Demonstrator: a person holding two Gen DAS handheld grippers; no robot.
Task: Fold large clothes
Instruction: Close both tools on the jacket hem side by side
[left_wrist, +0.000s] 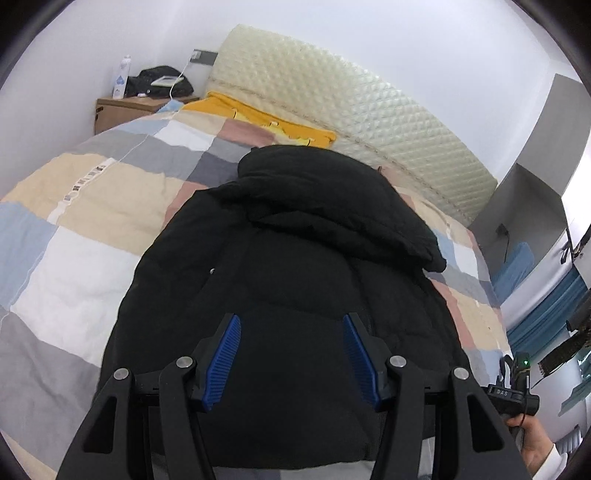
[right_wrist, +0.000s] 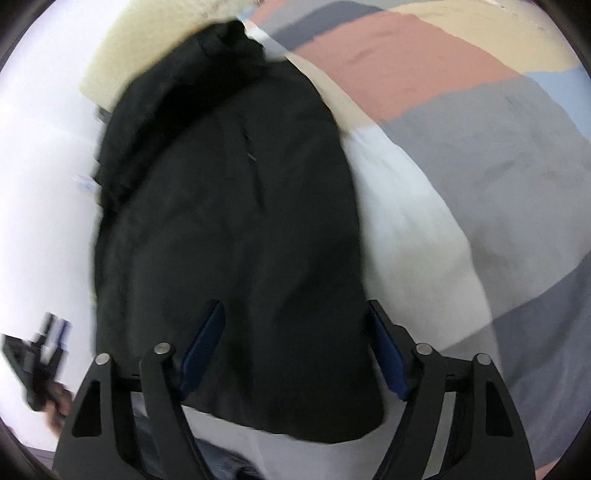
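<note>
Now the black puffer jacket (left_wrist: 295, 258) lies along the patchwork bed (left_wrist: 92, 240). Left claw (left_wrist: 291, 325) hangs spread over its hem, nothing gripped. Only this view catches the yellow garment (left_wrist: 258, 118) by the headboard. Right view, blurred: right claw (right_wrist: 295, 314) wide above the jacket.

My bed's patchwork quilt (left_wrist: 92, 236) fills the lower view. At twelve o'clock a cream quilted headboard (left_wrist: 354, 110) leans on the white wall (left_wrist: 332, 26). At ten o'clock stands a wooden nightstand (left_wrist: 122, 110); blue curtains (left_wrist: 546, 314) hang at three.
</note>
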